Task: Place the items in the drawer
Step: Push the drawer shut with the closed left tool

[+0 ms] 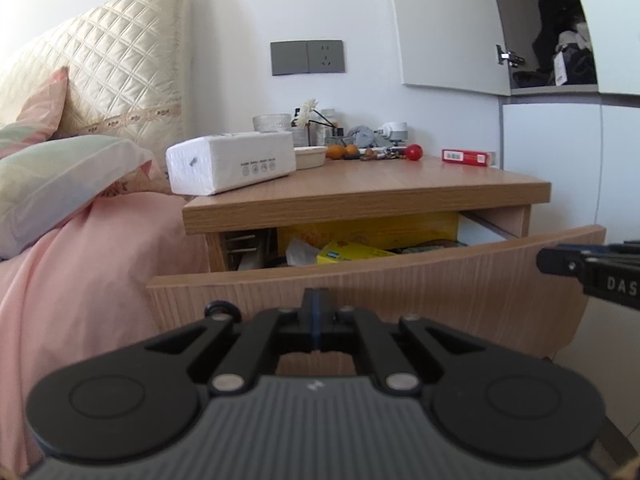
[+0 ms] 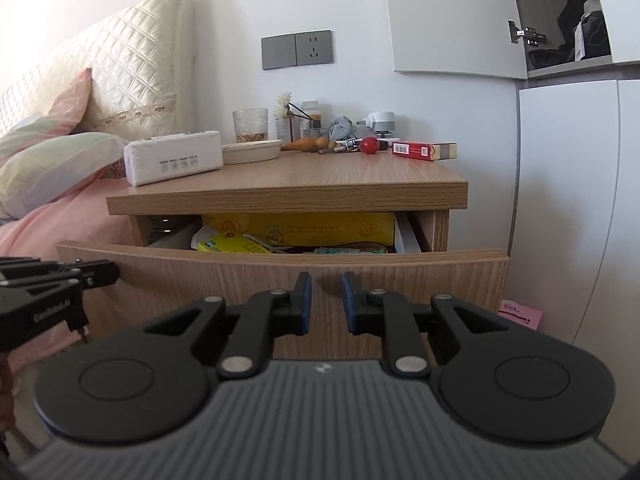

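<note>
Nearest to me are my own tongs: the left gripper (image 1: pixel 316 320) has its blue pads pressed together with nothing between them, while the right gripper (image 2: pixel 325 300) stands a little apart at the tips, also empty. Both hang low in front of the drawer (image 1: pixel 400 276), apart from its wooden front.

That drawer is already pulled out under the nightstand top (image 2: pixel 320 176), and it is far from bare — a long yellow box (image 2: pixel 298 228) lies across the back and a smaller yellow-green packet (image 2: pixel 236 245) sits toward 9 o'clock of it, with papers around them.

The items I judge are meant to go in are up on the top. From the right wrist view, the red cigarette pack (image 2: pixel 420 149) lies at about 1 o'clock, the red ball (image 2: pixel 369 145) just to its 9 o'clock side, and the white tissue pack (image 2: pixel 173 157) out at 10 o'clock near the bed (image 2: pixel 48 220). A shallow dish (image 2: pixel 251 149), a glass cup (image 2: pixel 250 125) and small bottles stand along the wall behind.

So I take it the drawer-opening step is done and picking has not yet begun. Next I would need to lift a gripper above the top edge, spread it wider than the chosen item — the cigarette pack looks easiest for the right — and close across its narrow sides.
</note>
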`<control>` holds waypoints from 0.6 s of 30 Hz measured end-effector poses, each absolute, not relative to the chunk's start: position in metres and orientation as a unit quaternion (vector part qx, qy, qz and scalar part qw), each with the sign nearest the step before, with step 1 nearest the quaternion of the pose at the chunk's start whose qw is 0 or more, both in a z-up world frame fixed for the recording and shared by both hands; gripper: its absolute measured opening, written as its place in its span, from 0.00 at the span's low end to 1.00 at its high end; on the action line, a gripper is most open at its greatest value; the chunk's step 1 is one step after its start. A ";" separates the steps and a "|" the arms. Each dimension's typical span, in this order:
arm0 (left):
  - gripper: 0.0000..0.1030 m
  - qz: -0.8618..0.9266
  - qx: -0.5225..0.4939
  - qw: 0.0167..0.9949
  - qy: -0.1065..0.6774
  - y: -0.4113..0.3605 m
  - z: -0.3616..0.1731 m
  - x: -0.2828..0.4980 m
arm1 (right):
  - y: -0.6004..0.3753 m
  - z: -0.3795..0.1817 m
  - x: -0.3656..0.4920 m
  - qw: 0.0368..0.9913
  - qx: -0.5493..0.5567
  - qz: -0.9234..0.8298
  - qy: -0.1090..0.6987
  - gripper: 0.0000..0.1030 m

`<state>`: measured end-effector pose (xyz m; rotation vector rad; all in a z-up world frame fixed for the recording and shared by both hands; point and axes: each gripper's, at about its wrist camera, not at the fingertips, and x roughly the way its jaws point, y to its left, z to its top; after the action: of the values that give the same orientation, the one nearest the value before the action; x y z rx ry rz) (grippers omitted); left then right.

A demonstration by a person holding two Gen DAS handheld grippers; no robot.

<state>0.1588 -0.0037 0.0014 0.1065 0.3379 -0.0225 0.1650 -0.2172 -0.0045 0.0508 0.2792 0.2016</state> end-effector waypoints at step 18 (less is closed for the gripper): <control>0.03 0.018 0.067 0.987 0.145 -0.009 -0.006 0.209 | -0.217 -0.006 0.217 0.986 0.035 0.096 0.129 0.17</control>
<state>0.2088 -0.0090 -0.0064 0.1342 0.2912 0.0369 0.2174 -0.2174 -0.0060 0.0703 0.2600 0.1922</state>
